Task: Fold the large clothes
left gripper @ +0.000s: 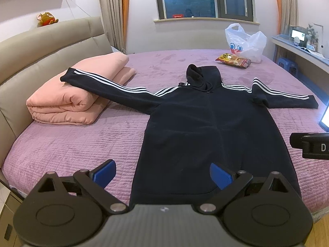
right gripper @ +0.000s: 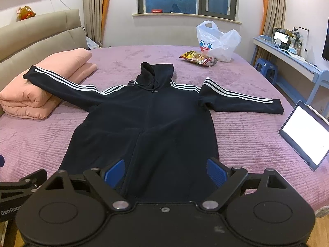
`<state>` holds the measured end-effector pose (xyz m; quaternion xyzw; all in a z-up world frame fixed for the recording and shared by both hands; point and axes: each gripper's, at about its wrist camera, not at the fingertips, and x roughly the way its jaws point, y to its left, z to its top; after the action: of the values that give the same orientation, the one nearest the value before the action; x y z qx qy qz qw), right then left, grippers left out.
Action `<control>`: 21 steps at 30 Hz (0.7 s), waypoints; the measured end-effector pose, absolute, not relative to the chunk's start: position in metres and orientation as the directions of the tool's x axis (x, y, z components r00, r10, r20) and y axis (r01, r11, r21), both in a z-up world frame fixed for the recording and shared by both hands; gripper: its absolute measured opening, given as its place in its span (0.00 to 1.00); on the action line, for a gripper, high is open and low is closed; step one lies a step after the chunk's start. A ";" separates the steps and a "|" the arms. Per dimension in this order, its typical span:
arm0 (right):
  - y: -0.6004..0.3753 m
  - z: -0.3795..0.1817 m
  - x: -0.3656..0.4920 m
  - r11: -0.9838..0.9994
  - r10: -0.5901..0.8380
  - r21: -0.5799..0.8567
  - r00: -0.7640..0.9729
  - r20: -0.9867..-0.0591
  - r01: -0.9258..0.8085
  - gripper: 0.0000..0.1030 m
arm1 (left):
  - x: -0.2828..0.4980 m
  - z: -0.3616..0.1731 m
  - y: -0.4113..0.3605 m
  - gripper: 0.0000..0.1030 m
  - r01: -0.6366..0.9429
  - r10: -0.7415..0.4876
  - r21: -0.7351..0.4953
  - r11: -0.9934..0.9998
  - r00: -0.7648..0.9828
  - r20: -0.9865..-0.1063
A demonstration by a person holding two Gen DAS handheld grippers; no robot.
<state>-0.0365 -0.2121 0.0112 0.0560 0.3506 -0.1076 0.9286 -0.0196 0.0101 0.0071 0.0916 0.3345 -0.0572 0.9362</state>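
Observation:
A long dark navy hoodie with white sleeve stripes lies flat, front up, on the purple bed, sleeves spread wide and hood toward the window. It also shows in the right wrist view. Its left sleeve rests on a folded pink quilt. My left gripper is open, hovering over the hem's left part. My right gripper is open, over the hem's right part. Neither one holds anything.
A white plastic bag and a snack packet lie on the far side of the bed. A lit tablet rests at the bed's right edge. A padded headboard is on the left, a desk and a blue stool on the right.

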 end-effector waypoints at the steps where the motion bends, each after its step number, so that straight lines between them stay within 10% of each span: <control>1: -0.212 0.012 -0.037 0.971 -0.161 0.028 0.732 -0.662 0.239 1.00 | -0.020 0.007 0.011 0.96 0.169 -0.047 0.132 0.977 0.770 -0.636; 21: -0.204 0.022 -0.046 0.973 -0.158 0.031 0.753 -0.639 0.231 1.00 | -0.025 0.017 0.023 0.96 0.138 -0.045 0.102 0.985 0.782 -0.622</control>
<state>-0.0461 -0.2037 0.0221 0.0540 0.3357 -0.1039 0.9347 -0.0248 0.0229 0.0170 0.0711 0.3266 -0.0485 0.9412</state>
